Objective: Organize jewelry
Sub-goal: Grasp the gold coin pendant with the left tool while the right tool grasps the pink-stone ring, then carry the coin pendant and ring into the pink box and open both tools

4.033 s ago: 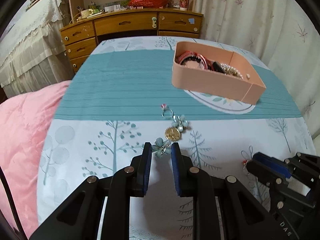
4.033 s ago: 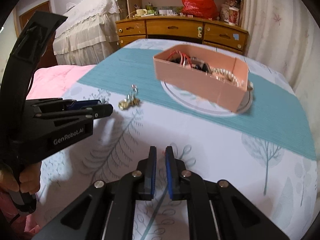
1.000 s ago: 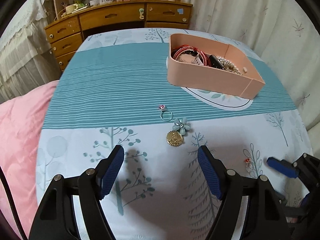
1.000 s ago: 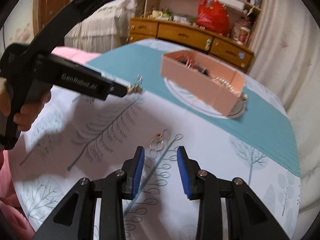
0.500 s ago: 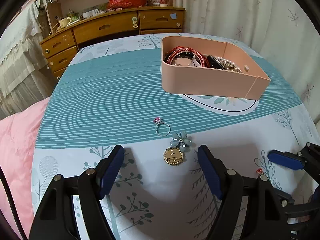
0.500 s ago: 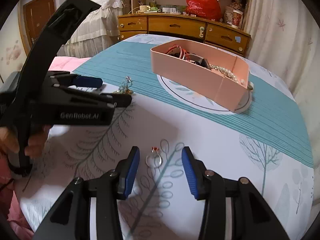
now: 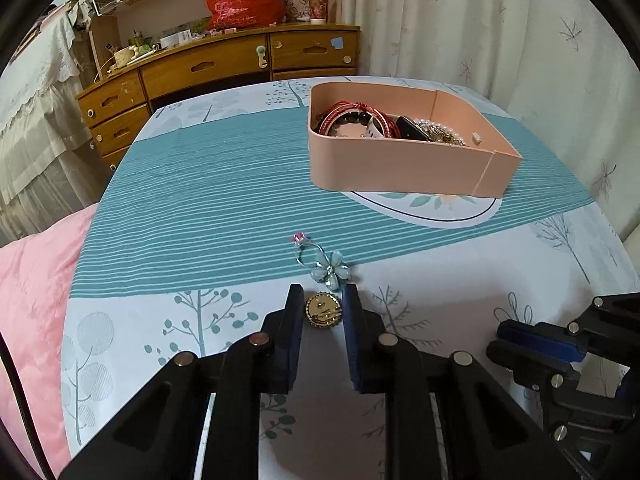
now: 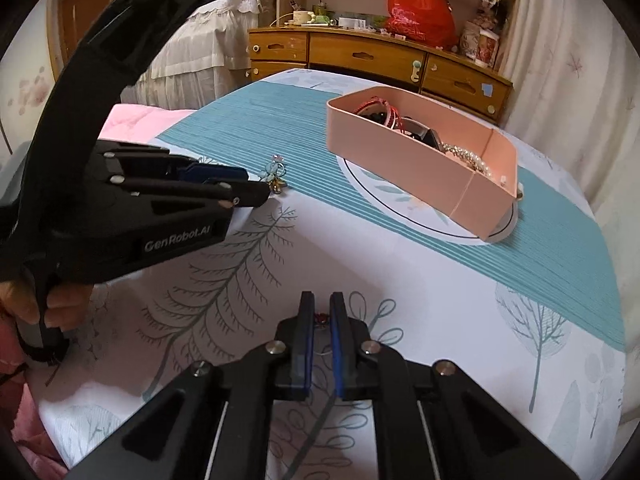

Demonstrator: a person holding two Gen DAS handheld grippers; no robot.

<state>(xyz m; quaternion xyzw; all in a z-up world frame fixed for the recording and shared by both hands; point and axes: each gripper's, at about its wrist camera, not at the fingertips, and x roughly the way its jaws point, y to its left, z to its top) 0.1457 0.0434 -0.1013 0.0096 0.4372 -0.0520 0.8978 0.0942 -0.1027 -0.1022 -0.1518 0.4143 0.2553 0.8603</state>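
Down at the right gripper [image 8: 321, 312] there is only a speck of red and a sliver of wire between the blue pads: that is the small ring [image 8: 321, 319], almost wholly hidden. Those jaws have just been closing and now stand all but together, pinching it low over the tablecloth [image 8: 420, 280].

Over to the left gripper [image 7: 322, 306]: its jaws have just been closing too, and the gold round brooch [image 7: 323, 310] sits right between the pad tips. Whether the pads actually press on it is hard to make out; thin gaps show at either side. From the right wrist view the brooch is mostly masked by the left gripper's nose.

Just beyond the brooch lies the pale blue flower piece [image 7: 330, 269], touching a thin ring with a pink stone [image 7: 303, 245] at the edge of the teal stripes.

Farther back, the pink box [image 7: 400, 166] stands on a white oval patch of the cloth, with red bangles, dark beads and pearls heaped inside; the single pieces run together.

White lettering on the left gripper's side reads "GenRobot.AI". A hand [image 8: 28, 300] curls round its grip, cut off at the frame edge.
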